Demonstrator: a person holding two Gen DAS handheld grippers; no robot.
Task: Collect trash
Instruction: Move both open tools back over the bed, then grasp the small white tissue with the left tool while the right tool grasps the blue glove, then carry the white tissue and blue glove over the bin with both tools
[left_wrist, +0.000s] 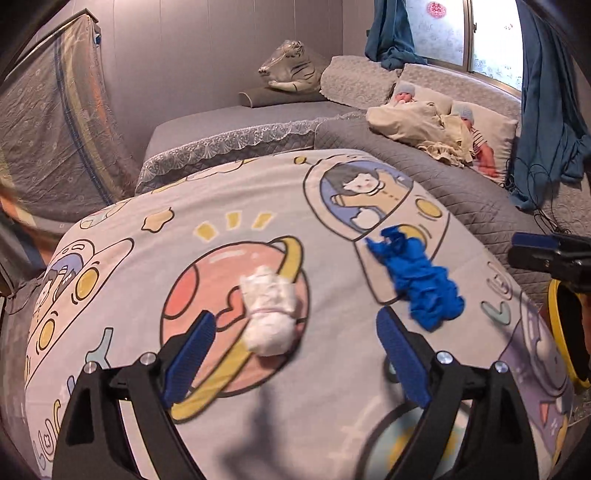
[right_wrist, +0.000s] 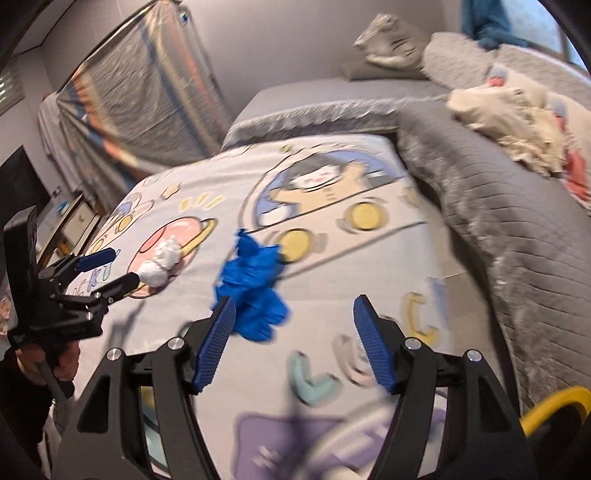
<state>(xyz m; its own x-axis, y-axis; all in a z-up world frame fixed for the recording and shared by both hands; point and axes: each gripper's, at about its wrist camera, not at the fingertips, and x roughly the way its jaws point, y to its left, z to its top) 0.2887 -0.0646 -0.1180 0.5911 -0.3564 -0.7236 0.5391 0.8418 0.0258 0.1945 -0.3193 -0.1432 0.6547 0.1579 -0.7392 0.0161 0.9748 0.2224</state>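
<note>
A crumpled white wad (left_wrist: 271, 314) lies on the cartoon-print blanket (left_wrist: 229, 184), on its pink planet. My left gripper (left_wrist: 295, 317) hovers open just in front of it, and the wad sits between the fingers, nearer the left pad (left_wrist: 192, 350). To the right lies a crumpled blue glove (left_wrist: 417, 280). In the right wrist view the blue glove (right_wrist: 255, 288) is just beyond my open right gripper (right_wrist: 294, 301), beside its left pad (right_wrist: 216, 339); nothing is gripped. The left gripper (right_wrist: 123, 267) shows there too, open at the white wad (right_wrist: 160, 264).
A grey quilted cover (left_wrist: 461, 192) rises to the right of the blanket. Behind it two small baby figures lie under a cream cloth (left_wrist: 417, 129) on pillows. A plush tiger (left_wrist: 288, 66) sits at the back. A yellow-rimmed round thing (right_wrist: 554, 406) is at the lower right.
</note>
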